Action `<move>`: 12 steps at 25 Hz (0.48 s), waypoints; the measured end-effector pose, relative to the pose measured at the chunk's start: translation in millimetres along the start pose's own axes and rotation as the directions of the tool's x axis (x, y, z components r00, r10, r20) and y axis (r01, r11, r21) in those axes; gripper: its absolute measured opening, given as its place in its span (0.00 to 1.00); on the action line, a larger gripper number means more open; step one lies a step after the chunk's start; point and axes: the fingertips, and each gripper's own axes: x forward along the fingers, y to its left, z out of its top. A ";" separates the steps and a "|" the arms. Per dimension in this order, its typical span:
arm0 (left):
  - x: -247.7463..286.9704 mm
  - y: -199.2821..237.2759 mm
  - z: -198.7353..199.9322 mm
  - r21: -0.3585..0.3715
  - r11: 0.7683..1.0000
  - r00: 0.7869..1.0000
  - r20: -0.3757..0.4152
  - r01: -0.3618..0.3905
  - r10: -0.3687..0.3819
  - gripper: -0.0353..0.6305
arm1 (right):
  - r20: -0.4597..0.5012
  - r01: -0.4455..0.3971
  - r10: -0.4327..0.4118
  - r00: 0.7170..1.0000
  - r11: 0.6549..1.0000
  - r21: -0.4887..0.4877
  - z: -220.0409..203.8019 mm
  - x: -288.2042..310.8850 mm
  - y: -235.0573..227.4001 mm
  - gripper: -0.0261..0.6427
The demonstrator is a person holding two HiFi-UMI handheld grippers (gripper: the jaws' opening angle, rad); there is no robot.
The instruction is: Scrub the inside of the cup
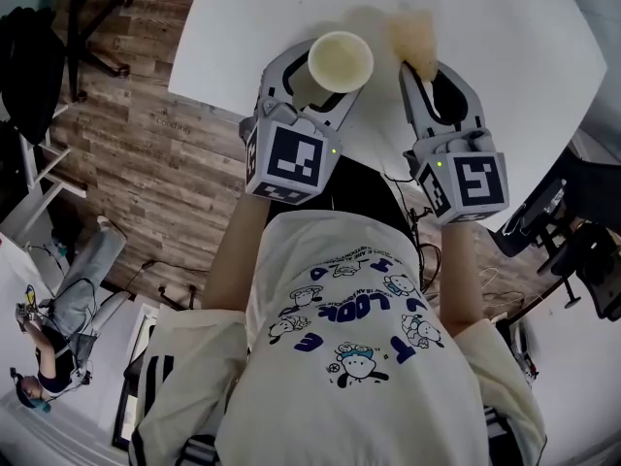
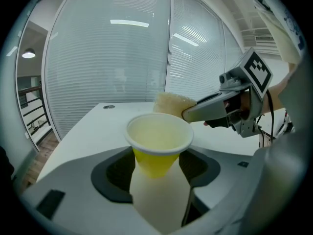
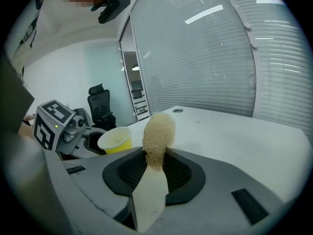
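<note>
Two hand-held grippers over a white table. The left gripper was clamped on the lower body of the yellow paper cup, which it held upright above the table's near edge, open mouth up and its pale inside bare. The right gripper pinched the base of a tan fibrous scrubber, jaws narrowed onto it, so the scrubber's long axis ran on out past the fingertips. In the head view the scrubber lay just to the right of the cup's rim and outside it, near but with a gap. The left gripper view placed it behind the far right edge of the rim, at about rim height. Judged from this, the coming move turned on carrying the scrubber leftward over the rim and tipping its end down into the mouth. Only the rim stood between them. An office chair and window blinds stood well clear.
</note>
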 end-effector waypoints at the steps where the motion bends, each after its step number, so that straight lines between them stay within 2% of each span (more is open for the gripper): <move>1: -1.3 -0.4 1.9 0.006 1.000 1.000 0.001 0.002 -0.002 0.52 | 0.004 -0.007 0.007 1.000 1.000 -0.009 4.6 -2.8 1.3 0.20; 5: -6.3 0.8 11.8 0.035 0.999 1.000 0.010 0.003 -0.003 0.52 | 0.012 -0.043 0.044 0.999 0.998 -0.036 23.3 -11.8 8.5 0.20; 9: -13.6 0.3 24.7 0.094 0.995 1.000 0.010 -0.022 0.021 0.52 | 0.002 -0.079 0.079 0.997 0.996 -0.048 39.2 -24.3 14.9 0.20; 12: -18.5 0.4 38.7 0.155 0.987 0.999 0.024 -0.040 0.037 0.52 | -0.010 -0.106 0.105 0.994 0.988 -0.115 56.1 -33.0 19.4 0.20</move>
